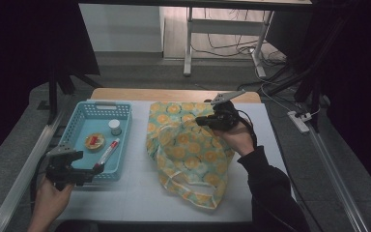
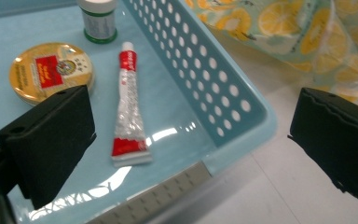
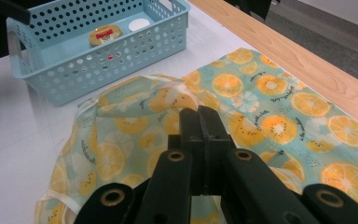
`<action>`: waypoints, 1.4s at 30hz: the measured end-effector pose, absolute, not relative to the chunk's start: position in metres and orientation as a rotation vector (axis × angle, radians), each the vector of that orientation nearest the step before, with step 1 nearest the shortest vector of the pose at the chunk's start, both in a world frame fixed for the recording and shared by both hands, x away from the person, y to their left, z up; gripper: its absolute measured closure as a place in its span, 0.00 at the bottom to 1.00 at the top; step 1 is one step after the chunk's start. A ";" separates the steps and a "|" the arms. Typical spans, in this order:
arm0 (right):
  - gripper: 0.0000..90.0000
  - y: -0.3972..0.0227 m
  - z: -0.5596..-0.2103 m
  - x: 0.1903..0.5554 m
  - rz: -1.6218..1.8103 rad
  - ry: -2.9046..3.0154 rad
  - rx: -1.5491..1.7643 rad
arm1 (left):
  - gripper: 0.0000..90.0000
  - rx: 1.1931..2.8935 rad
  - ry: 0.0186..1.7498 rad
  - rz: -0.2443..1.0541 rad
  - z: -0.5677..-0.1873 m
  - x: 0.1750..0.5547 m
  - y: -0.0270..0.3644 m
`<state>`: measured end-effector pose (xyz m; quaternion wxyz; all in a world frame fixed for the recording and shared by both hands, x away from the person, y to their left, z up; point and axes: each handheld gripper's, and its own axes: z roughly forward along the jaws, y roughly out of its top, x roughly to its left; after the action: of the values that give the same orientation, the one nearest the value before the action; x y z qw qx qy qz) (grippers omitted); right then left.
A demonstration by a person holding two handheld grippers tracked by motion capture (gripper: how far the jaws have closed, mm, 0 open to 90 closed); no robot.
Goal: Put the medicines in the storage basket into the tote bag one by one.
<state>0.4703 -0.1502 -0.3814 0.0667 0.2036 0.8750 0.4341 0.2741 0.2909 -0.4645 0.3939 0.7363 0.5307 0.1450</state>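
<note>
Red and silver, the little tube (image 2: 129, 109) lies flat on the floor of the blue basket (image 2: 223, 93). In the left gripper view its white cap points to about 12 o'clock and its flat crimped end points to about 6 o'clock, so its long side runs straight away from the left gripper (image 2: 191, 140). That gripper has its jaws wide apart and holds nothing. One jaw hangs over the basket floor, just left of the tube, and the other hangs outside the basket, past the near corner of the wall.

The tube sits at about 11 o'clock from the spot between the jaws — close, but off to the side. I think the gripper must slide that way so both jaws come inside the wall, one on each long side of the tube.

A round gold tin (image 2: 51, 70) lies at about 9 o'clock from the tube's cap, and a small white jar (image 2: 98, 21) stands past it.

The left hand is much nearer the tube. The right gripper (image 1: 211, 120) is well apart — its jaws are pressed together on the orange-print cloth bag (image 1: 188, 150), pinching a fold of it.
</note>
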 end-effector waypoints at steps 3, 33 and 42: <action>1.00 -0.149 -0.381 0.470 1.309 2.638 0.605 | 0.00 1.867 1.346 0.379 -0.462 0.283 0.294; 1.00 -0.150 -0.383 0.471 1.313 2.636 0.605 | 0.00 1.946 1.515 0.395 -0.473 0.371 0.315; 1.00 -0.150 -0.384 0.472 1.312 2.636 0.606 | 0.00 1.965 1.585 0.354 -0.488 0.393 0.322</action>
<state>0.4716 -0.1497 -0.3845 0.0675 0.2010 0.8749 0.4355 0.3928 0.3217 -0.4881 0.2920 0.7373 0.5945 0.1327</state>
